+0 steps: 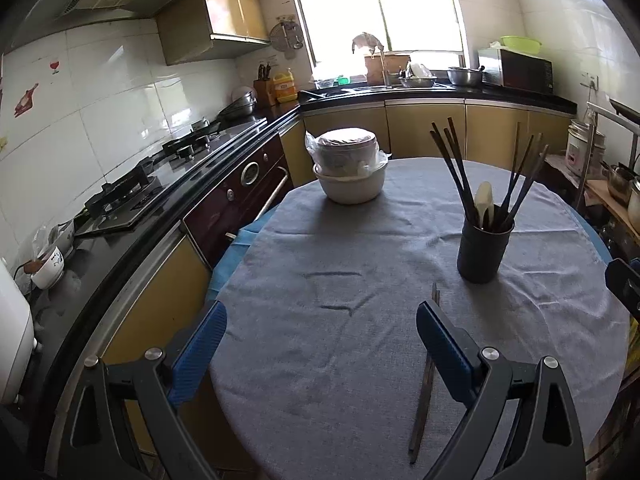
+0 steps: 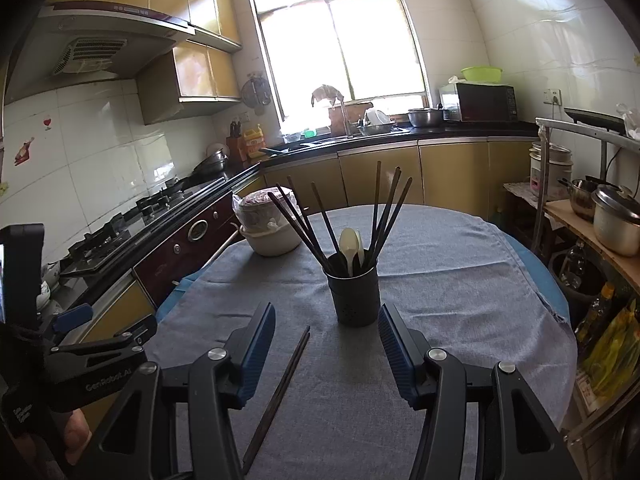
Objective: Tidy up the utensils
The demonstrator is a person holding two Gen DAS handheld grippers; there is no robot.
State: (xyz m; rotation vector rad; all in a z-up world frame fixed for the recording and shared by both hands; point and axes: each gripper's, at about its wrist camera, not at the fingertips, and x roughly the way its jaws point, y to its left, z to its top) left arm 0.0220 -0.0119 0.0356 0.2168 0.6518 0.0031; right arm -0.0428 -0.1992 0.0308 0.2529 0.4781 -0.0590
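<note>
A pair of dark chopsticks (image 2: 280,392) lies flat on the grey cloth (image 2: 440,280) of the round worktop. Their long axis runs near to far, with the far tips leaning slightly right toward the dark utensil holder (image 2: 357,296). In the left wrist view the same pair passes under the right finger of the left gripper (image 1: 320,344), so its middle is hidden and its near end is cut by the gripper's frame. Whether it is two sticks or more is hard to tell where they lie close together.

The holder stands upright, just beyond the far tips. It carries several dark chopsticks fanning outward and a pale spoon (image 2: 347,246); their lower ends are hidden inside it.

The left gripper's fingers stand wide apart with nothing between them, only cloth. The right gripper (image 2: 326,344) has its fingers apart too, with nothing clamped; the holder is beyond them and the lying chopsticks are just inside its left finger.

At the far left of the worktop sits a white bowl (image 1: 350,188) with a plastic-wrapped stack on it. Beyond are yellow cabinets, a black gas stove (image 1: 160,168) on the left, a bright washed-out window (image 2: 340,48) and a microwave (image 2: 480,102) on the far counter.
</note>
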